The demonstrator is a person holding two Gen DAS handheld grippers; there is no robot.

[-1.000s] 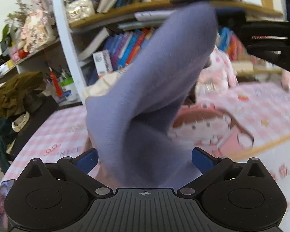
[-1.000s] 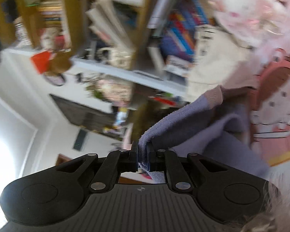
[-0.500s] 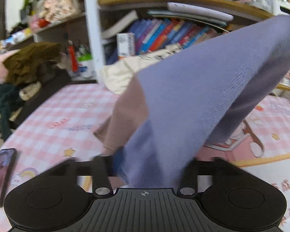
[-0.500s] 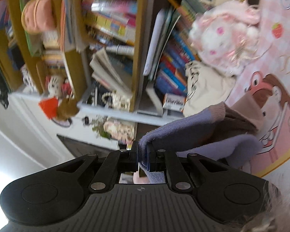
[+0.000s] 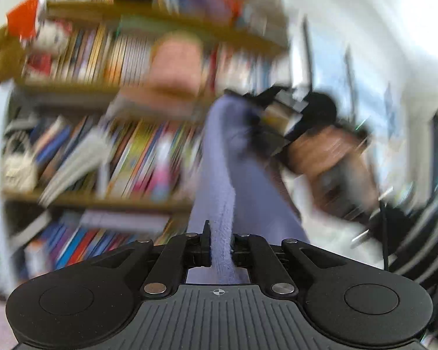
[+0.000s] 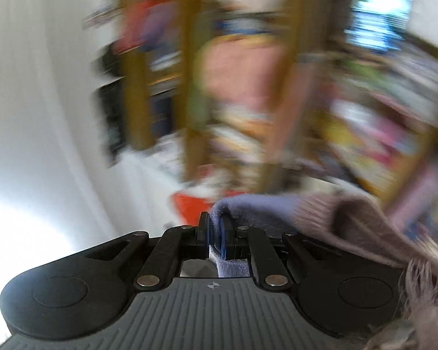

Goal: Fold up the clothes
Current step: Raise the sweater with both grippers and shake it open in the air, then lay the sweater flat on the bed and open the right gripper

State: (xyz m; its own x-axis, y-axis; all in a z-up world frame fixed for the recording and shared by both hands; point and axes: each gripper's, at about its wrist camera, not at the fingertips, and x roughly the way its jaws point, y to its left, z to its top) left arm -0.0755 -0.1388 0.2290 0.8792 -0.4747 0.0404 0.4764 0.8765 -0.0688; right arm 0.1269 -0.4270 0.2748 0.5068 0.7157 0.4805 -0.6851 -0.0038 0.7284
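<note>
I am holding the purple garment (image 5: 219, 175) up in the air in front of the bookshelf (image 5: 102, 145), and both views are smearing badly with blur. My left gripper (image 5: 221, 248) is clamping a thick fold of the garment, its fingers (image 5: 205, 245) having just been closing onto the cloth, which is now pinched tight between them. From there the fabric is running up and away as a taut band toward my right gripper (image 5: 280, 110), which is showing in the left wrist view with a hand (image 5: 324, 151) behind it. In the right wrist view that gripper's fingers (image 6: 203, 233) are squeezing another edge of the same garment, and a dusty-pink ribbed cuff (image 6: 350, 227) is draping off to the right of them.
</note>
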